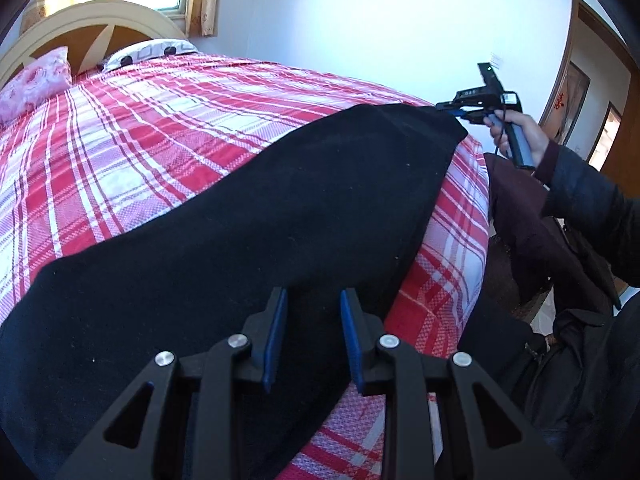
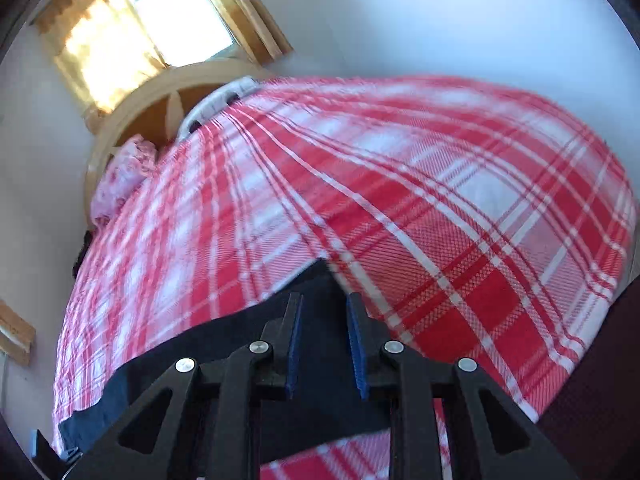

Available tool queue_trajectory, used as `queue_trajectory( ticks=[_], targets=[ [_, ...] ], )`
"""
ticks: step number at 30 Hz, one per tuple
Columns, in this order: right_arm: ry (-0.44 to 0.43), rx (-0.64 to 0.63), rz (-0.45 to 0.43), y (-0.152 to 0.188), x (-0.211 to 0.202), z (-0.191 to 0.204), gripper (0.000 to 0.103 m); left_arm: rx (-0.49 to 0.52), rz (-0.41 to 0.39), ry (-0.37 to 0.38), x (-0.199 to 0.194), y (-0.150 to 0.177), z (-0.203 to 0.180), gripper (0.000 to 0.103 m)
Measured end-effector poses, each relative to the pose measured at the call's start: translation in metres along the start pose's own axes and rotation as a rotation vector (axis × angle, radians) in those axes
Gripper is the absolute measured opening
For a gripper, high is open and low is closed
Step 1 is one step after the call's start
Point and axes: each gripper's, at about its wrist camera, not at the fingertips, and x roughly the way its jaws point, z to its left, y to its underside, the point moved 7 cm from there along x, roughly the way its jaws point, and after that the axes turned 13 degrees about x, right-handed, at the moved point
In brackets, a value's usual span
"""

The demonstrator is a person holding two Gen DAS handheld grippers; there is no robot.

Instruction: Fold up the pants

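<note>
Mid-fold: black pants [image 1: 248, 216] flat across frame centre on plaid bedspread [image 1: 140, 128]. Left gripper [image 1: 313, 300], right gripper [image 2: 324, 304]: both slightly spread, pinching nothing. Next, probably: regrasping an edge.

Left wrist view: a single red character [image 1: 558, 101], apparently a Chinese sign, stands on a pale panel inside the wooden door frame [image 1: 576, 60] at the right edge; it is too small and blurred to read with certainty. A small white plate [image 1: 496, 59] is fixed to the wall beside that door frame; any print on it is illegible. The right tool [image 1: 460, 110], held in a hand [image 1: 516, 136], carries a small pale label [image 1: 510, 99] on its body, and its marks cannot be read. Right wrist view: no text, number or brand is legible.
</note>
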Motion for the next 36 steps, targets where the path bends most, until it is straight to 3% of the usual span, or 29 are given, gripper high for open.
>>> queue_trajectory(
  ticks=[4, 6, 8, 13, 16, 18, 20, 21, 23, 29, 36],
  targets=[
    [-0.073, -0.005, 0.096, 0.007, 0.021, 0.002, 0.023, -0.013, 0.006, 0.014, 0.001, 0.001, 0.001, 0.031],
    [-0.109, -0.051, 0.116, 0.014, 0.02, 0.013, 0.008, -0.012, 0.006, 0.018, 0.001, 0.001, 0.0, 0.032],
    [-0.095, -0.087, 0.068, 0.015, 0.011, 0.019, 0.004, -0.013, 0.007, 0.021, 0.003, 0.0, 0.0, 0.032],
    [-0.064, -0.2, -0.148, 0.002, -0.026, 0.038, 0.004, -0.019, 0.005, 0.029, 0.003, 0.001, 0.001, 0.032],
    [-0.002, -0.198, -0.133, -0.003, -0.008, 0.028, 0.004, -0.026, 0.003, 0.04, 0.003, 0.001, 0.002, 0.032],
    [0.027, -0.168, -0.067, -0.003, 0.011, 0.011, 0.009, -0.026, 0.0, 0.04, 0.003, 0.001, 0.001, 0.032],
    [0.093, -0.136, -0.075, -0.004, 0.014, -0.006, 0.041, -0.021, -0.001, 0.037, 0.002, 0.001, 0.0, 0.032],
    [0.097, -0.113, -0.102, -0.006, 0.008, -0.011, 0.046, -0.02, -0.002, 0.037, 0.002, 0.001, 0.0, 0.032],
    [0.076, -0.058, -0.136, -0.007, -0.009, -0.02, 0.048, -0.024, -0.002, 0.042, 0.003, 0.0, 0.001, 0.032],
    [-0.015, 0.047, -0.088, 0.033, -0.039, -0.032, 0.048, -0.03, -0.006, 0.05, 0.003, 0.0, 0.002, 0.032],
    [-0.002, 0.102, -0.049, 0.051, -0.016, -0.041, 0.047, -0.016, -0.008, 0.033, 0.002, 0.0, 0.0, 0.032]
  ],
)
